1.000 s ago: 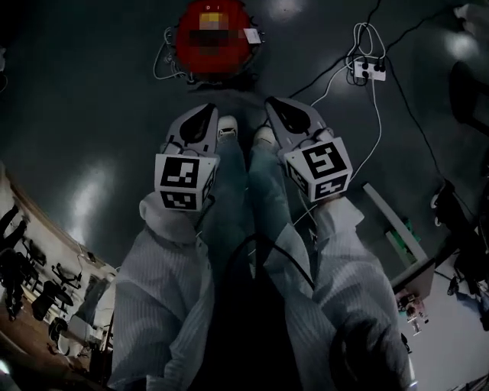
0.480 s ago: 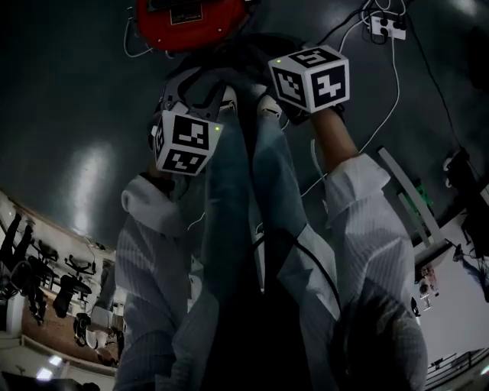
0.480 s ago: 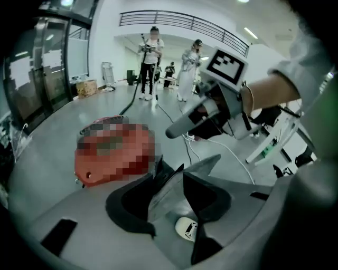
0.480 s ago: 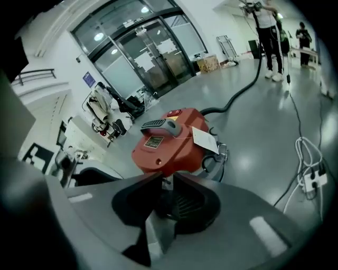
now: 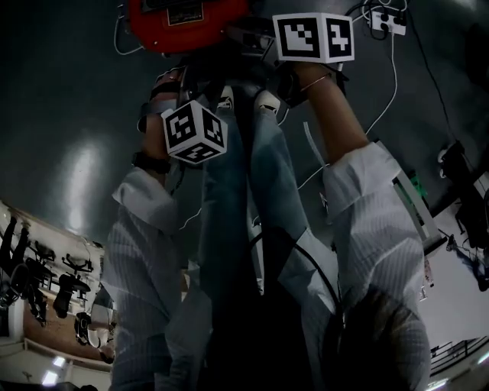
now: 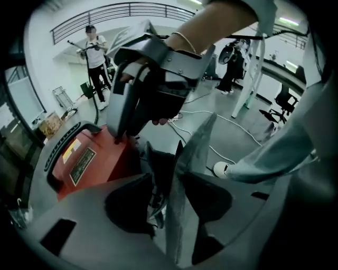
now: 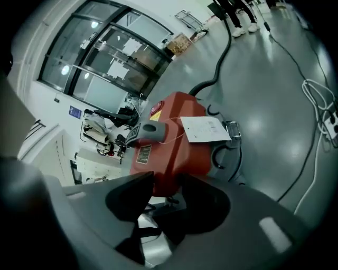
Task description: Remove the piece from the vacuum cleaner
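Red plastic marks the vacuum cleaner [image 5: 187,23], a squat canister standing on the grey floor [image 5: 69,99] just ahead of the person's white shoes [image 5: 265,99]. On its top sit a grey handle block [image 7: 150,132] and a white paper sheet [image 7: 205,129], and a black hose [image 7: 219,63] runs away from it across the floor. Which piece is to come off cannot be told

Both grippers hang low over the canister, one on each side of the person's legs. The left gripper [image 6: 166,176] has its jaws released; they have just been opening, and they press on nothing, though dark parts at the machine's edge show in the gap. The right gripper [image 7: 167,176] is released too, its jaws also just opened, with the red body framed beyond the gap and nothing gripped. Seen from the left gripper view, one jaw tip of the right gripper reaches down to the canister's top, touching or very nearly

A white power strip [image 5: 386,23] with its cable [image 5: 390,84] lies well apart to the right
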